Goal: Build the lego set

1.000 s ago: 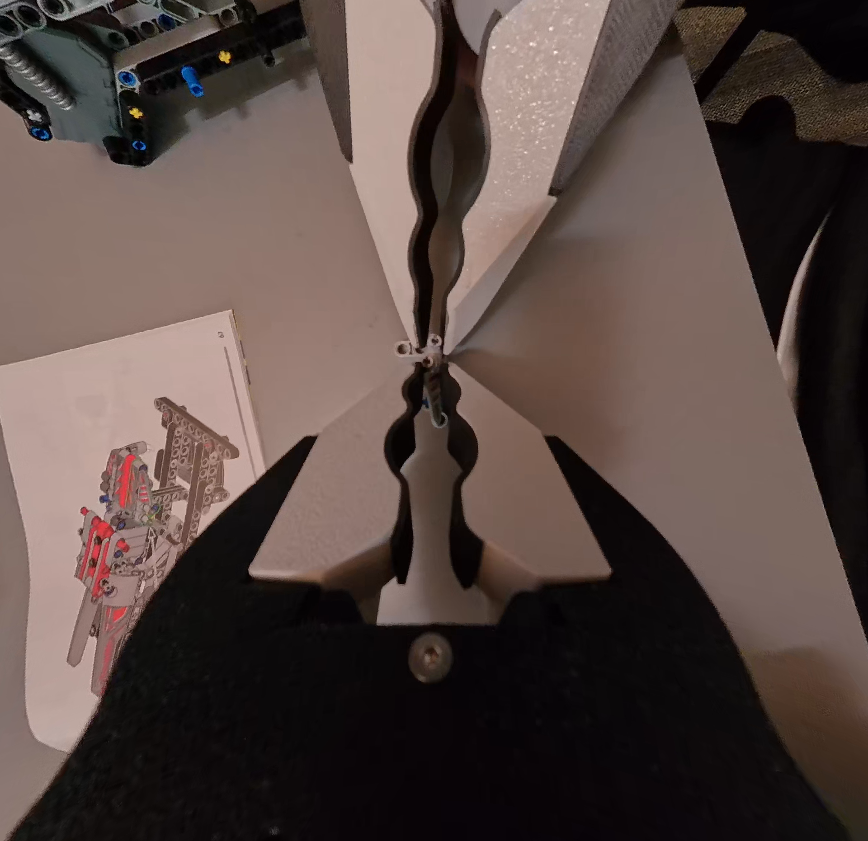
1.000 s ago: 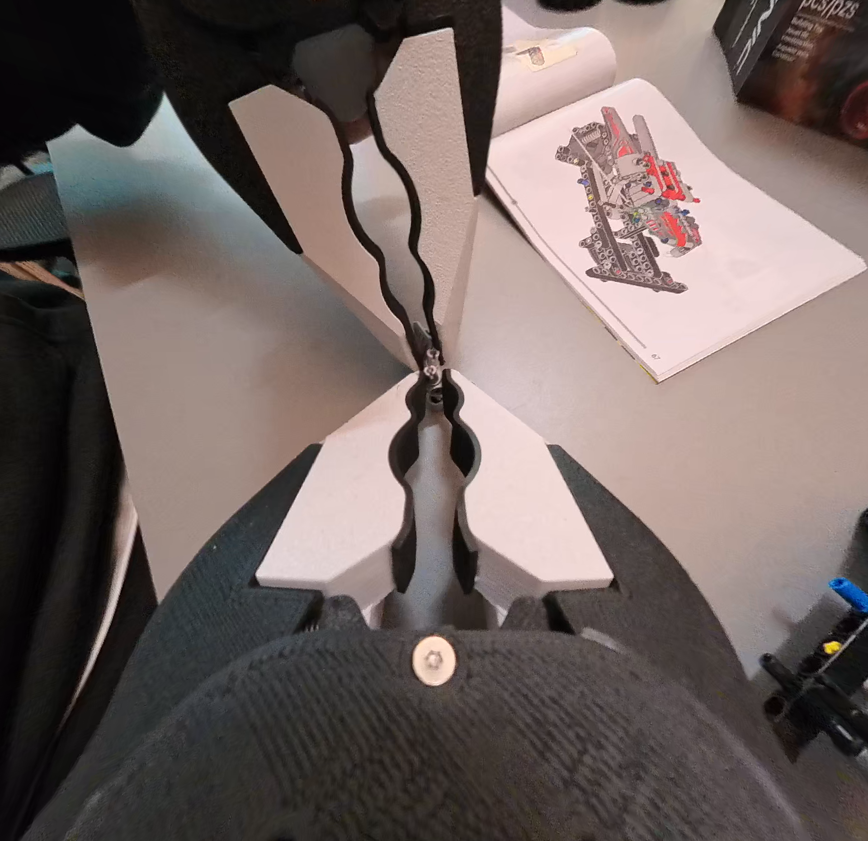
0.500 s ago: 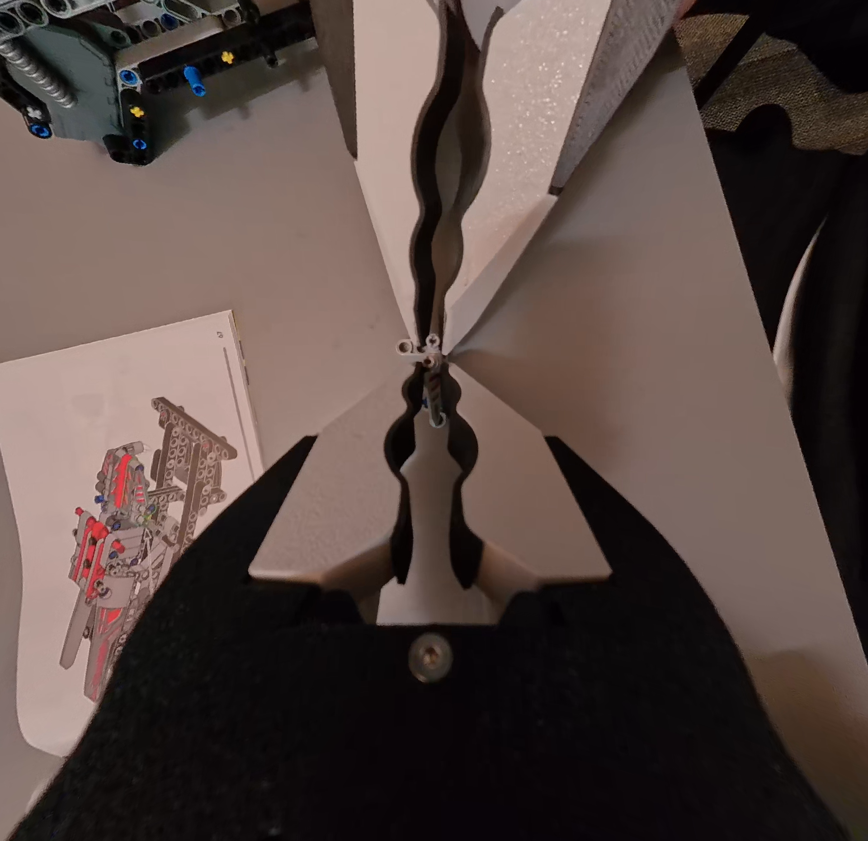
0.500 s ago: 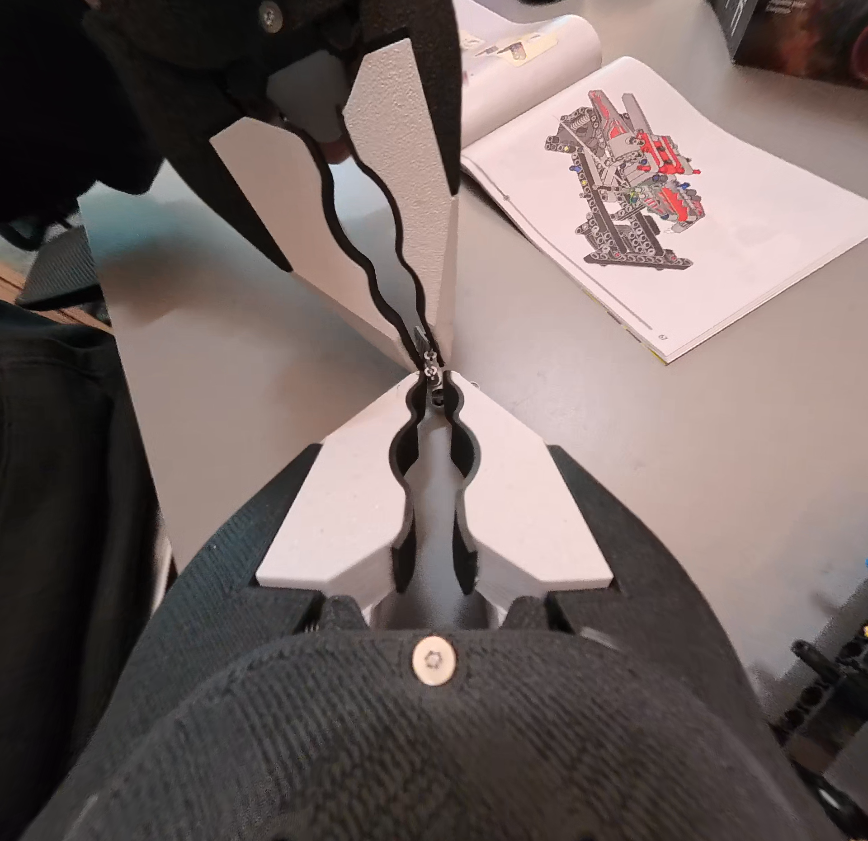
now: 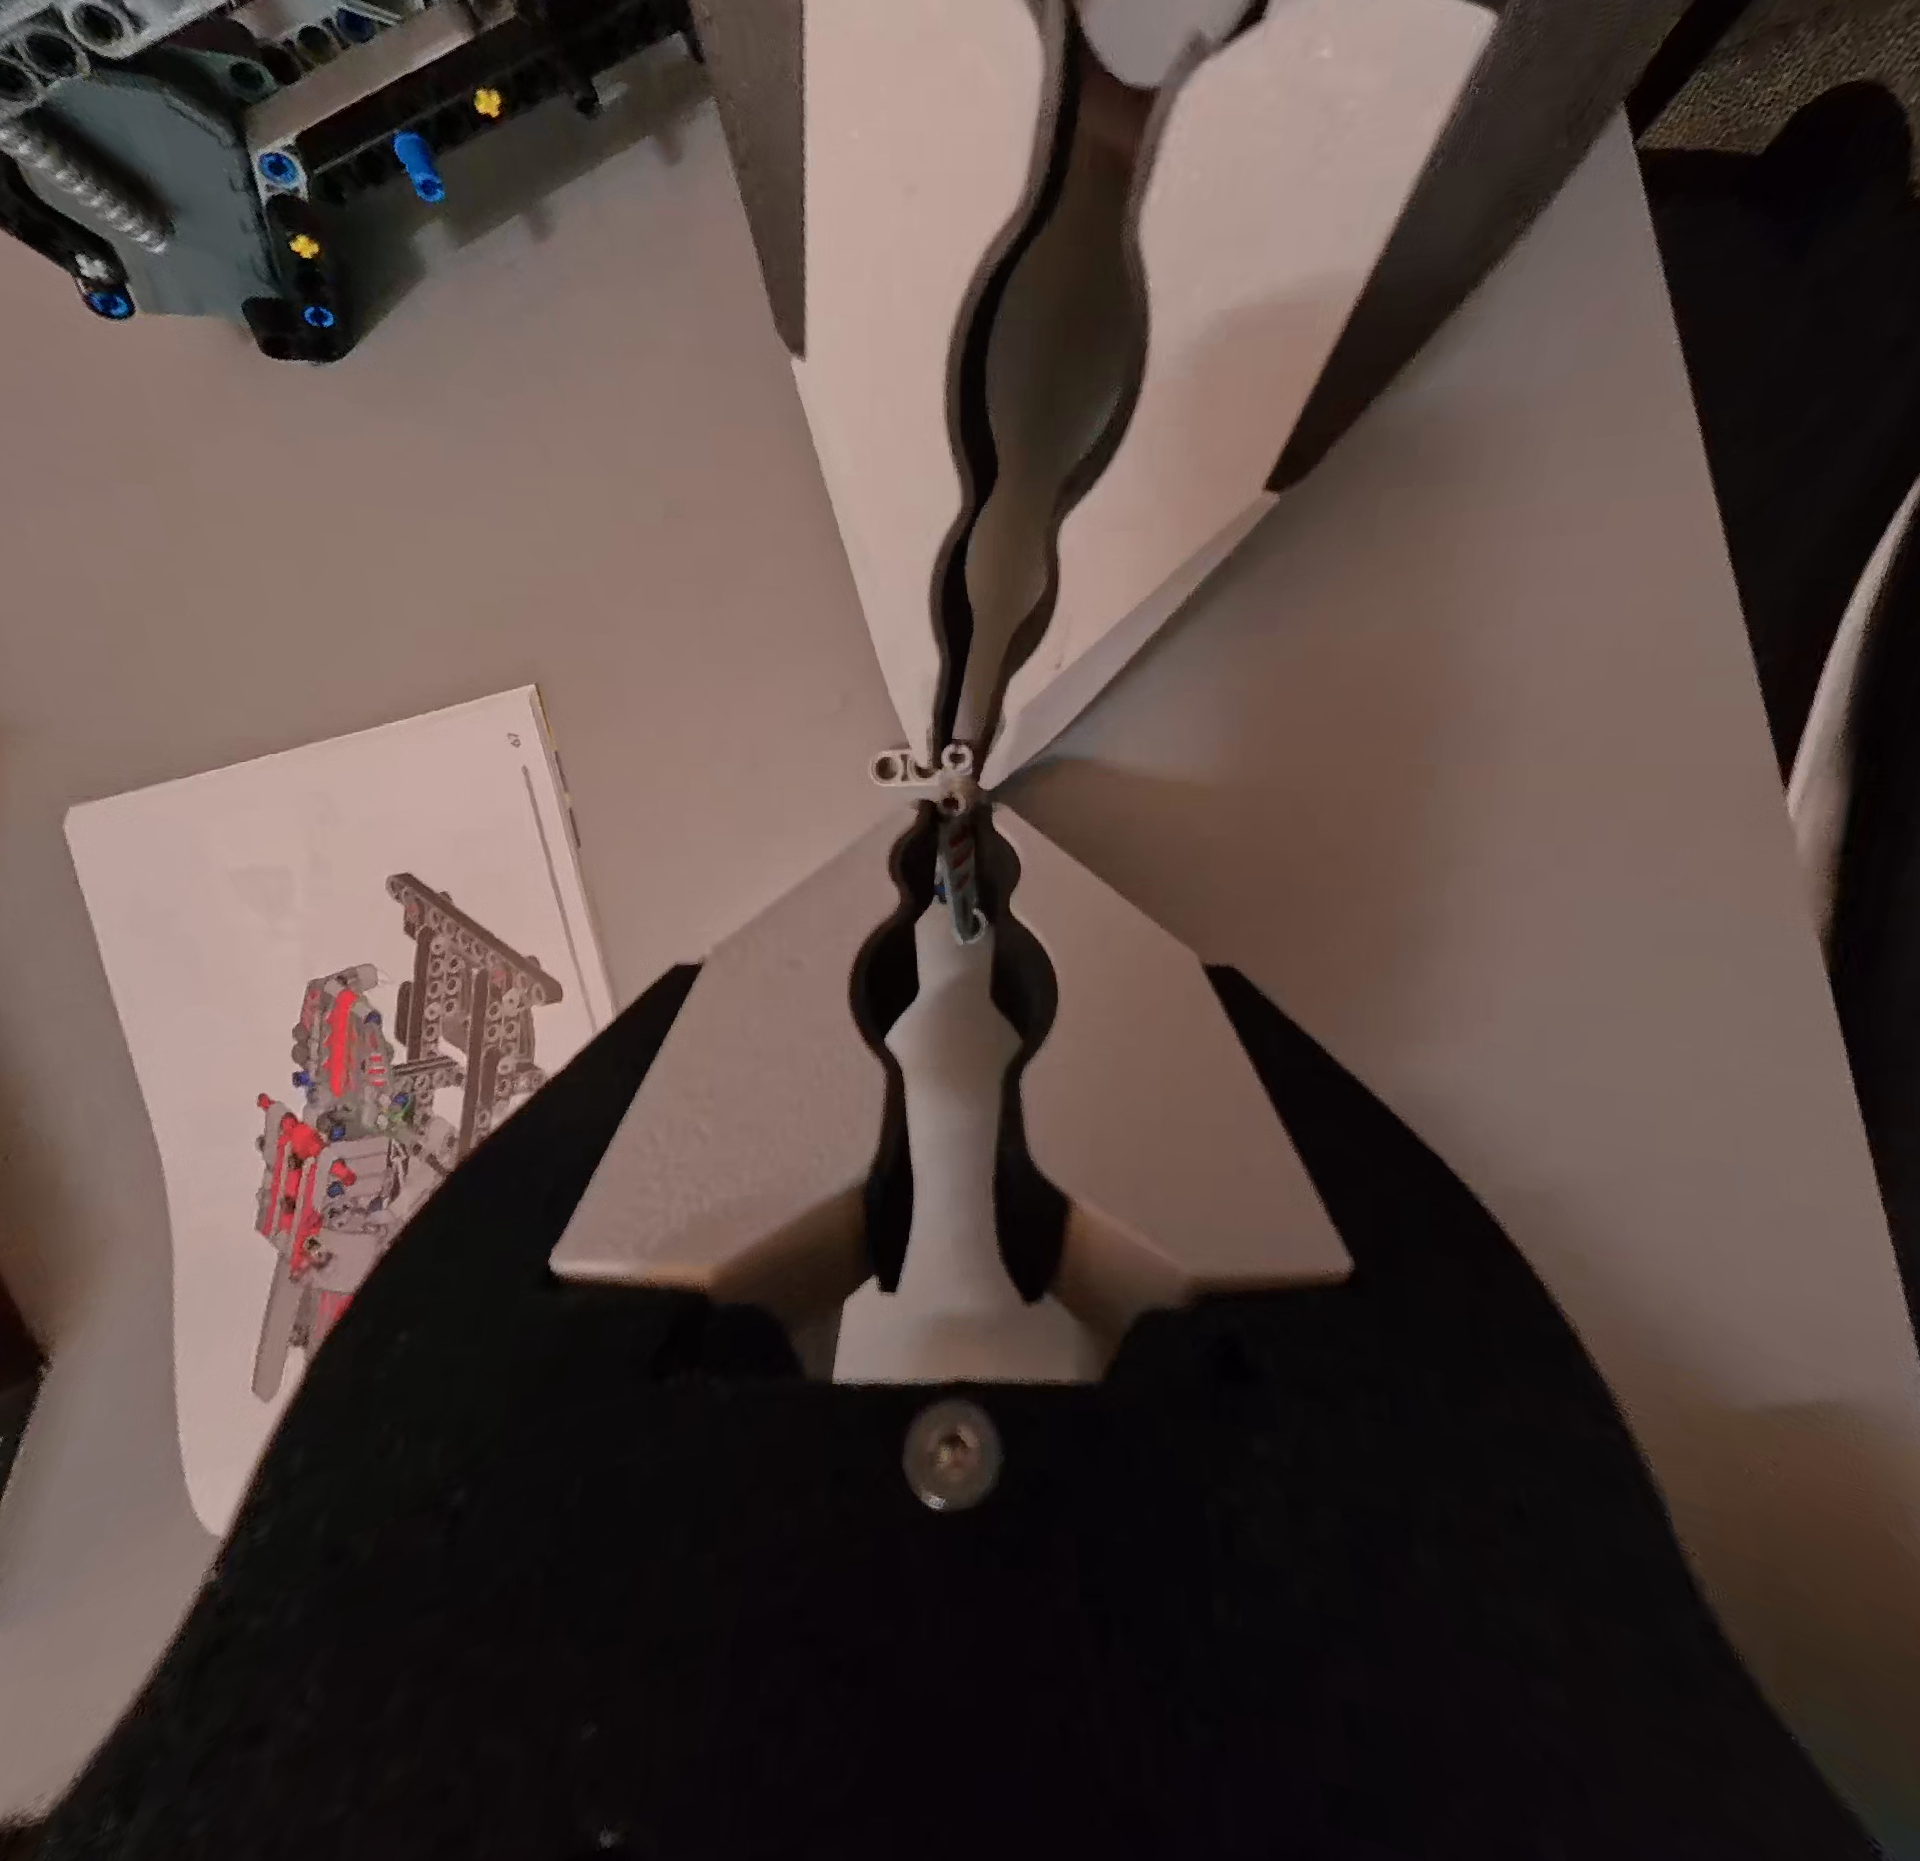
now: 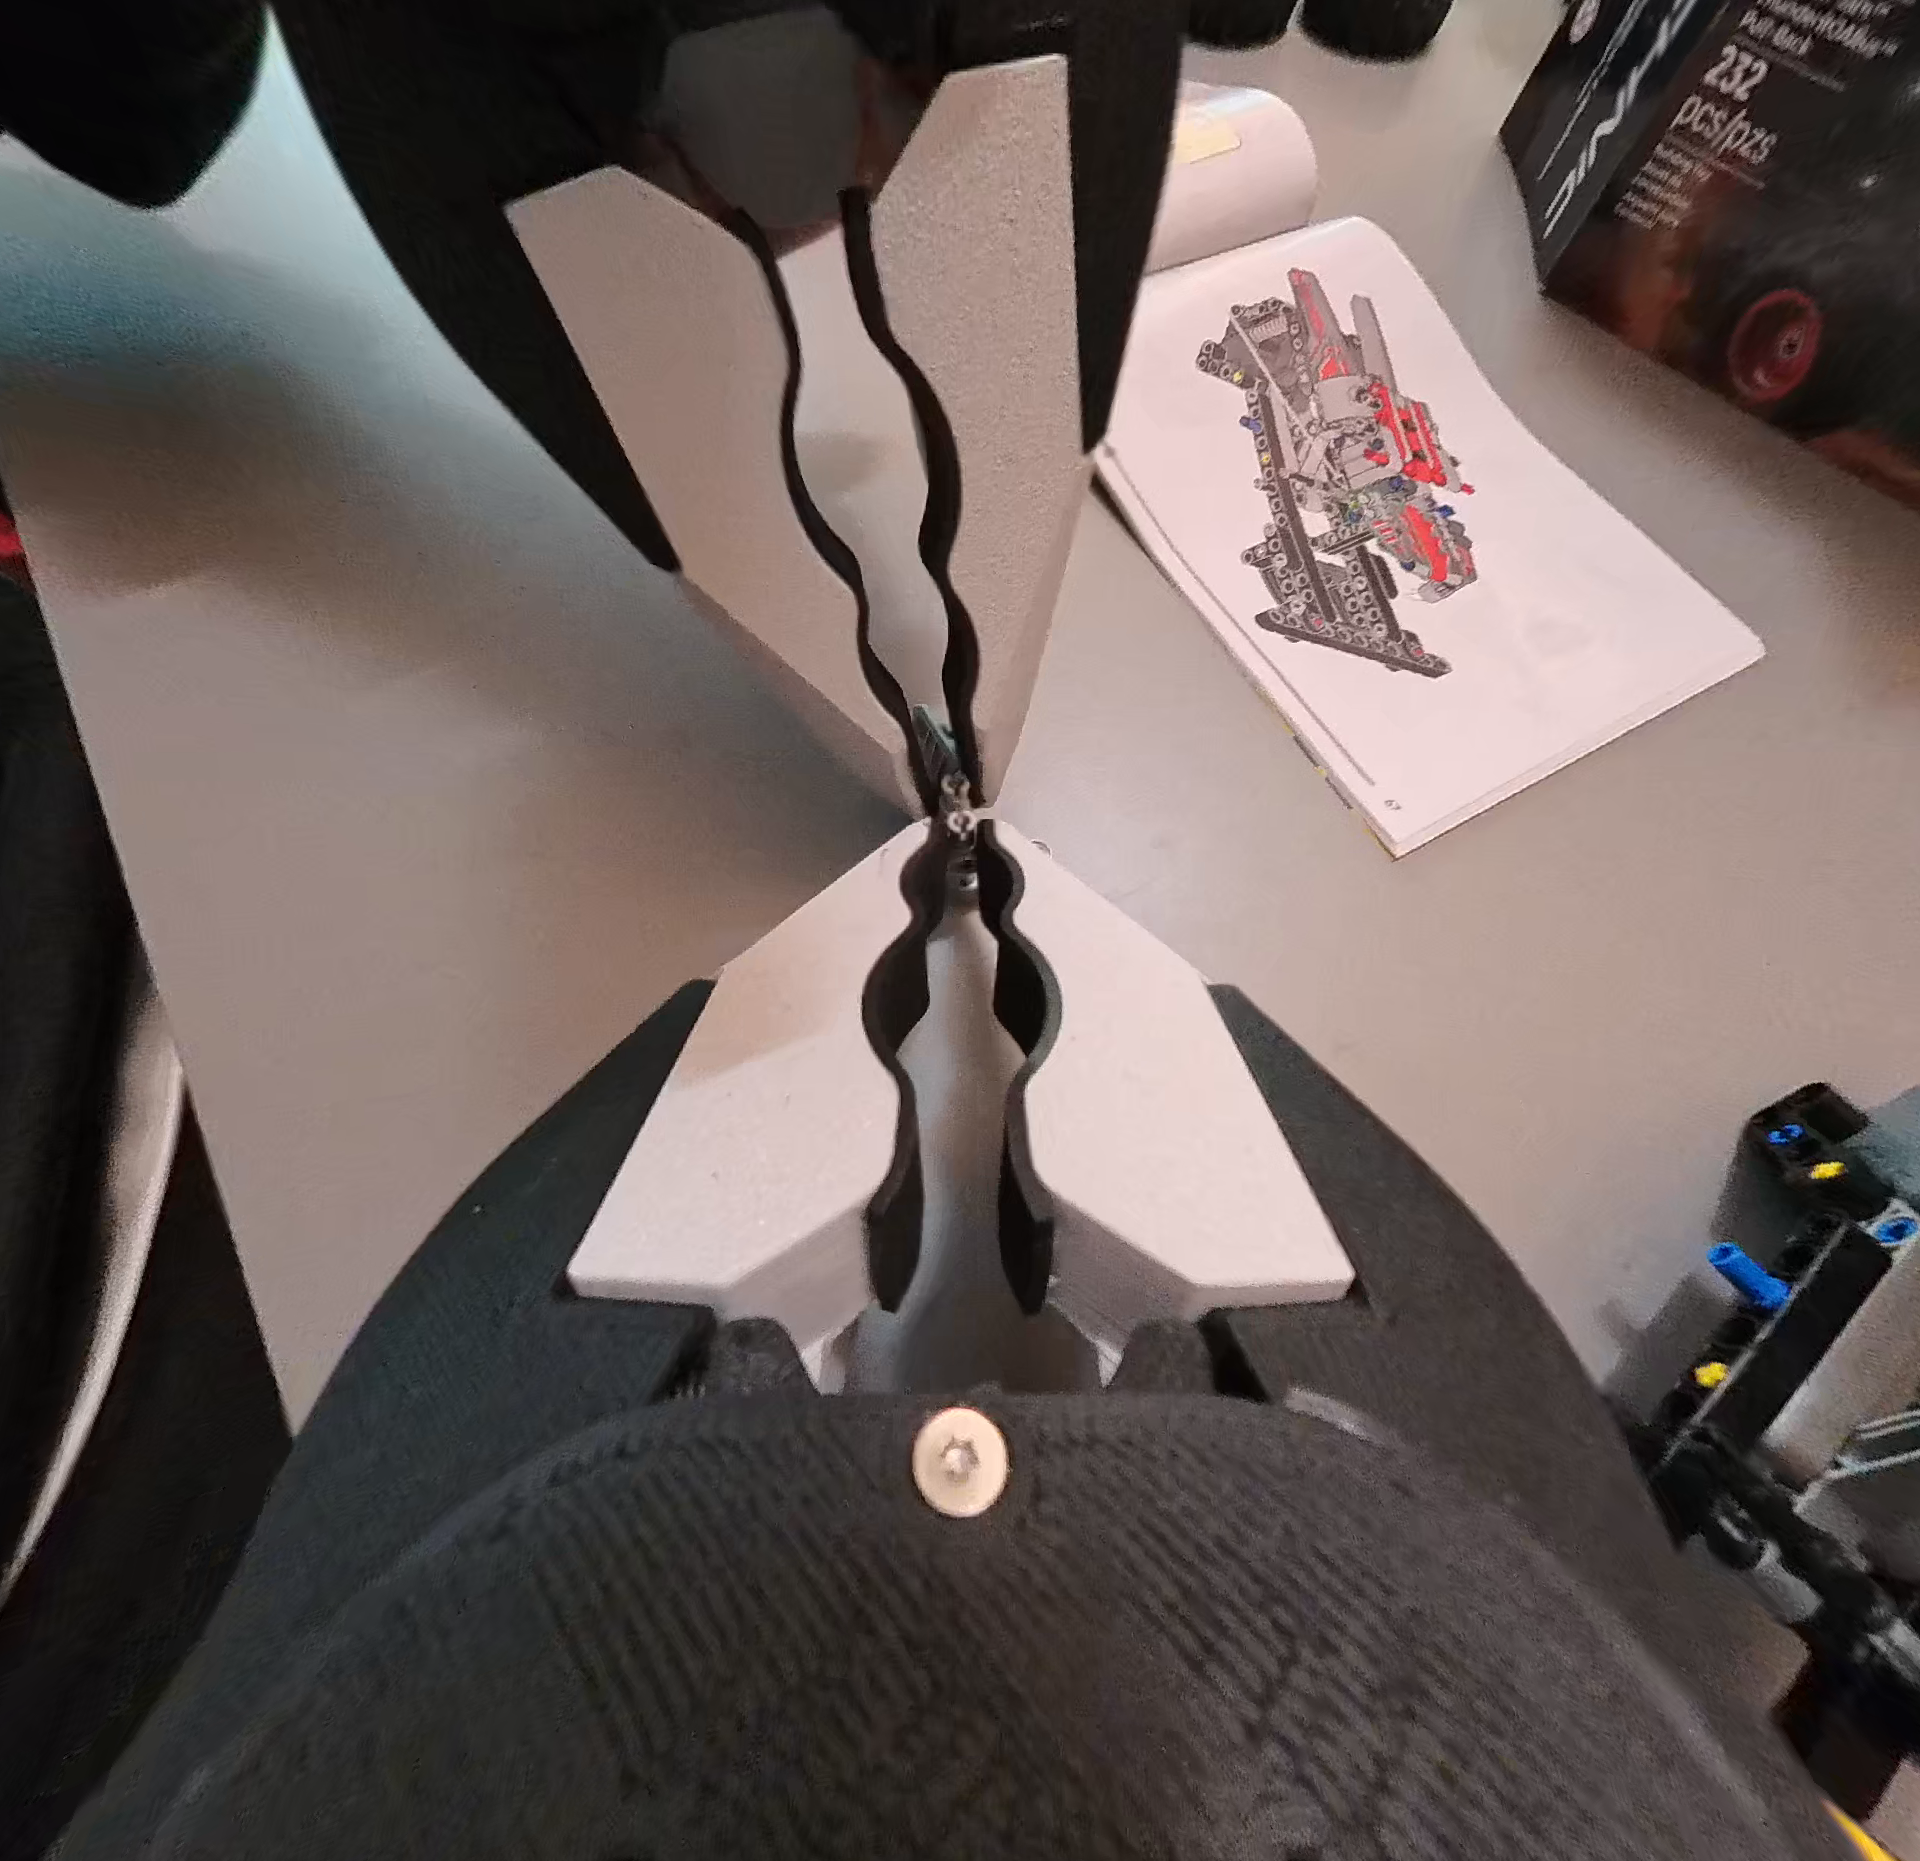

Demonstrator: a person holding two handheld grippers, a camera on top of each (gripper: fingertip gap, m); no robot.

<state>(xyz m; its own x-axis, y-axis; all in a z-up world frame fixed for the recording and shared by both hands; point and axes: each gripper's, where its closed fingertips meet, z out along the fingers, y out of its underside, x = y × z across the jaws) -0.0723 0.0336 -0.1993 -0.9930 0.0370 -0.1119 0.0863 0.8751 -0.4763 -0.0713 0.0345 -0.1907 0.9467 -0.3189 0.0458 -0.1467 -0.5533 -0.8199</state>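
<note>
Small grey lego piece (image 5: pixel 920 766) pinched tip to tip above the tabletop (image 5: pixel 582 523): left hand-held gripper (image 5: pixel 961 824) closed on its axle end, right hand-held gripper (image 6: pixel 961 837) clamped opposite. Beyond: open instruction booklet (image 6: pixel 1455 523), part-built model (image 5: pixel 208 149), box (image 6: pixel 1725 159).

the table (image 5: pixel 468 523) is plain grey. the far-left model (image 5: pixel 208 128) is grey and black, with blue and yellow pins. the booklet (image 5: pixel 312 980) page is white, its drawing grey and red.

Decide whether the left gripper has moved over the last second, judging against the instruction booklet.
Yes. In its own view the instruction booklet sits slightly farther right than before, so the left gripper drifted slightly left.
</note>
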